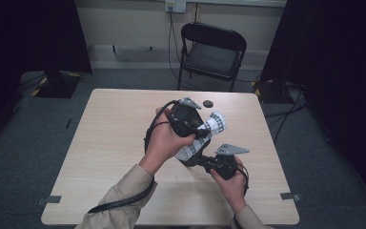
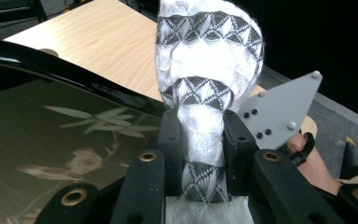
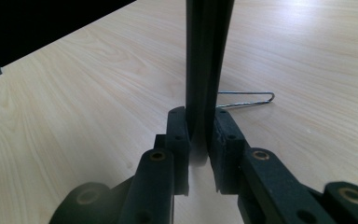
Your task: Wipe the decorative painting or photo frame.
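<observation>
— Cloth point(image 2: 209, 70) first: where is it, and do I have it?

— You have it. Your left gripper point(image 2: 199, 135) is clamped on the rolled white cloth with the dark zigzag bands; the jaws pinch its narrow waist and the fat end bulges out past the tips. It sits just beside the glossy black tray point(image 2: 51, 140), the one with the painted bird and leaves. Whether cloth and lacquer are touching I cannot tell.

— And my other hand?

— Your right gripper point(image 3: 200, 135) is closed on the tray's thin edge, one pad on each face, with the panel standing up edge-on out of the jaws. From above, both your hands are held over the middle of the table point(image 1: 119, 124), the left one higher and farther from you, the right one low and close to you.

— So which step is this?

— By my reading, wiping: tray held steady on the right, cloth ready on the left.

— What does the next move call for?

— Lay the cloth's bulging end flat on the painted face and stroke it across, pressing lightly. Hold the right grip firm, since you grip only a narrow rim and a hard push could twist the tray out of it.

— Anything around me to mind?

— A bent wire clip point(image 3: 247, 99) lies on the wood just past the tray, and a small dark disc point(image 1: 208, 103) sits near the far edge. A folding chair point(image 1: 213, 52) stands beyond the table, well apart.
</observation>
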`<state>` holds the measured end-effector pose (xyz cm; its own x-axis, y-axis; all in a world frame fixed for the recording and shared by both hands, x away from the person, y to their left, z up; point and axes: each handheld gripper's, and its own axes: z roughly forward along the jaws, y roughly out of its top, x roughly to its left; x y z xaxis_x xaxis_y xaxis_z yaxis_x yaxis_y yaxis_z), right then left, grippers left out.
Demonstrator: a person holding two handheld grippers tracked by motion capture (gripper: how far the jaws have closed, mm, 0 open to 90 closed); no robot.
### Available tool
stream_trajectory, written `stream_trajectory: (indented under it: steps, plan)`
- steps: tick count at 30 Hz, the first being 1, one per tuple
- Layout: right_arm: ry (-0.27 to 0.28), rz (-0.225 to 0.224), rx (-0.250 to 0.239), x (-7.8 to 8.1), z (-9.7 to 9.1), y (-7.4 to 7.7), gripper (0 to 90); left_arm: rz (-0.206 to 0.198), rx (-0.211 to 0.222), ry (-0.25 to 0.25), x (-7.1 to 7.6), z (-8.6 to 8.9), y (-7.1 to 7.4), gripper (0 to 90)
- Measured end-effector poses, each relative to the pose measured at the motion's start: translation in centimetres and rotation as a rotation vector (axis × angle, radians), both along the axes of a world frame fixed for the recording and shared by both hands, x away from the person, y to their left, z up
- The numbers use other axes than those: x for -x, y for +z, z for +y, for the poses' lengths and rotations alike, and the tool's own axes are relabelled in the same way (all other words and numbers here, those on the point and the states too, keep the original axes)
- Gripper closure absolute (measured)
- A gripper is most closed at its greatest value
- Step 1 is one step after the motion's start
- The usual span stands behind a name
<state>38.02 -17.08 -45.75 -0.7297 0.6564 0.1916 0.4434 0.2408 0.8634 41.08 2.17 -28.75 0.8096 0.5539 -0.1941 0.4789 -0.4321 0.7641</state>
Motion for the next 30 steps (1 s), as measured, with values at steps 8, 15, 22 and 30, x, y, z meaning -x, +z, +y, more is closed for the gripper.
stream_trajectory:
  steps: [8,15,22,30]
  plan:
    - [0.033,-0.009,0.008,-0.3,-0.9,0.1,79.8,0.000,-0.018,0.045,-0.7,0.1,0.9,73.1]
    - [0.080,-0.011,0.002,-0.9,-1.7,0.0,79.8,-0.001,-0.017,0.079,-1.5,0.6,1.7,73.1]
    - [0.096,-0.009,0.003,-1.2,-2.3,0.0,79.8,-0.009,-0.004,0.134,-2.3,1.8,2.6,73.1]
    - [0.110,-0.004,0.007,-1.5,-2.7,0.0,79.8,-0.023,-0.008,0.214,-2.8,4.2,3.6,73.1]
